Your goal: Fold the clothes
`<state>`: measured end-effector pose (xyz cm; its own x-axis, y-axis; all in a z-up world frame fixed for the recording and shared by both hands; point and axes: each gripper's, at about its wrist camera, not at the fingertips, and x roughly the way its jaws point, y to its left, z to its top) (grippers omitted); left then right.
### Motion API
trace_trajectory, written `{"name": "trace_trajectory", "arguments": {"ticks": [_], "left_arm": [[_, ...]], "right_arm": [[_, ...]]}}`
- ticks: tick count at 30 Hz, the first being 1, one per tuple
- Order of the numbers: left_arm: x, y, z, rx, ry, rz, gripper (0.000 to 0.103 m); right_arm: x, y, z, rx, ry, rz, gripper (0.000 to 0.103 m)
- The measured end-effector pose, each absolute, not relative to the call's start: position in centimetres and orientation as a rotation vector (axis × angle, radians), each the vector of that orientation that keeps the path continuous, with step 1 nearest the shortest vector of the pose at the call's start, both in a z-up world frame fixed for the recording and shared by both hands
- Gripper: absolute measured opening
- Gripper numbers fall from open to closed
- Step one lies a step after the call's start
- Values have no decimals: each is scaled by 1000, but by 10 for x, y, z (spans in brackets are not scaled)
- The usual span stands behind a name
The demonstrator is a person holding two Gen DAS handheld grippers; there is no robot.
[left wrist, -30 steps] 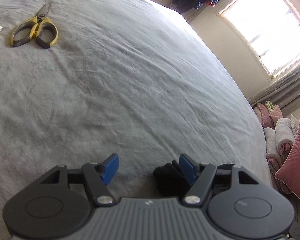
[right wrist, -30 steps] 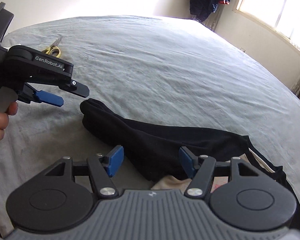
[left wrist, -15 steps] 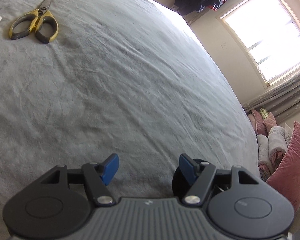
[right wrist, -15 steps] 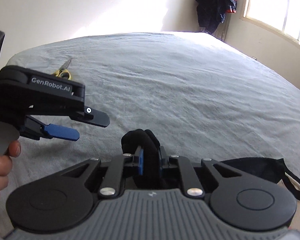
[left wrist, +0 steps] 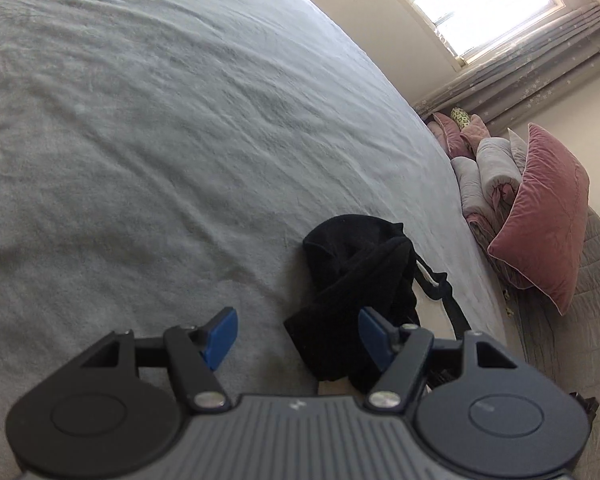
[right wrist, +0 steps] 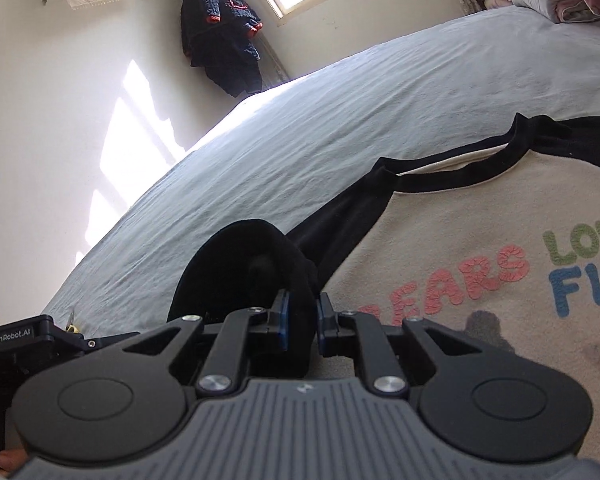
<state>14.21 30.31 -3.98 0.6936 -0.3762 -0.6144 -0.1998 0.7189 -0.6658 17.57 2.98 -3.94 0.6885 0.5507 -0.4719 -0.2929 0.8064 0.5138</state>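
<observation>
Sleeve [right wrist: 256, 264] of the black-and-cream sweatshirt [right wrist: 480, 240] is pinched between the closed fingers of the right gripper [right wrist: 299, 318] and carried over the printed chest, which lies flat on the grey bed [right wrist: 380, 120]. Left gripper [left wrist: 296, 338] is spread wide, nothing held, hovering just beside the bunched black fabric. One sleeve fold is judged under way; the far sleeve and the body folds cannot be seen, so the remainder is unsettled.
</observation>
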Motion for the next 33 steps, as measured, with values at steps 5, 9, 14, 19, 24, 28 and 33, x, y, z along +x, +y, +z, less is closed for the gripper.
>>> {"name": "trace_trajectory", "arguments": {"ticks": [5,9,14,19,24,28,33], "left_arm": [[153,282,-46,-743,832,-141,41],[150,285,-40,-740,786,-103,13],[126,302,-6,-508,605,132,12],[98,334,19,-358,415,334,12],[64,376,30,-304,307,484,12],[46,409,25,-334,333,533,12],[26,433,12,-348,418,544,13]], "right_arm": [[166,21,-50,472,618,532,14],[161,19,-47,487,612,544,14],[158,34,-32,418,601,581,18],[151,57,-22,360,587,642,43],[143,79,-16,321,584,715,53],[139,95,-14,277,589,741,54],[140,108,-24,207,618,704,54]]}}
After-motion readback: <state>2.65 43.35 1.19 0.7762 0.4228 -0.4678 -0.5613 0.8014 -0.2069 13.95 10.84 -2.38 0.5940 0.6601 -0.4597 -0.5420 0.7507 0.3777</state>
